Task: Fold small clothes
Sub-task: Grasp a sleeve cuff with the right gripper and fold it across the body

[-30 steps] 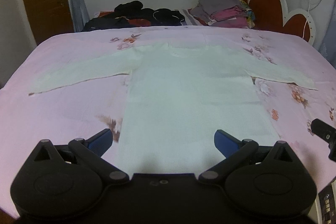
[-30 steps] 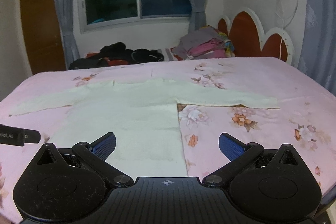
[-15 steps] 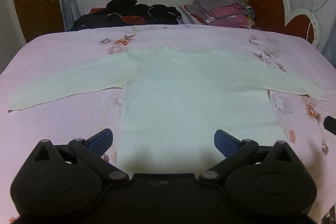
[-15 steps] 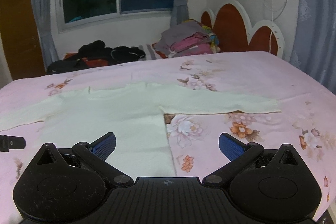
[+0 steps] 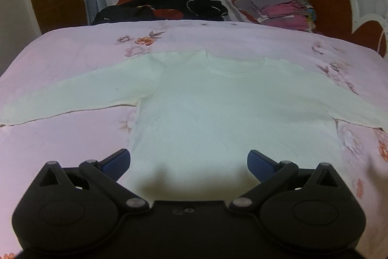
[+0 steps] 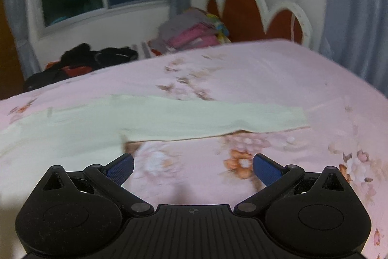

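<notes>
**Long-sleeved top flat on bed, both grippers empty: sleeve fold pending**

Long-sleeved top (image 5: 218, 108), pale cream, lies face-up and spread flat on the pink floral bedsheet (image 5: 60, 145), neck toward 12 o'clock, sleeves out toward 9 and 3 o'clock. No fold made yet.

Left gripper (image 5: 189, 160): jaws spread wide, holding nothing, hovering over the hem at 6 o'clock.

Right gripper (image 6: 193, 165): jaws spread, empty, over bare sheet; the right sleeve (image 6: 218, 120) lies ahead at 12 o'clock, its cuff toward 2 o'clock. View blurred.

Judgement: the likely first step is folding a sleeve inward.
- Pinch the cuff edge only; avoid catching the sheet.
- Lift low and carry it across the chest.
- Lay it flat and release before pulling the body askew.

Folded pile (image 5: 281, 6) sits at 1 o'clock, dark clothes heap (image 5: 165, 4) at 12.
</notes>
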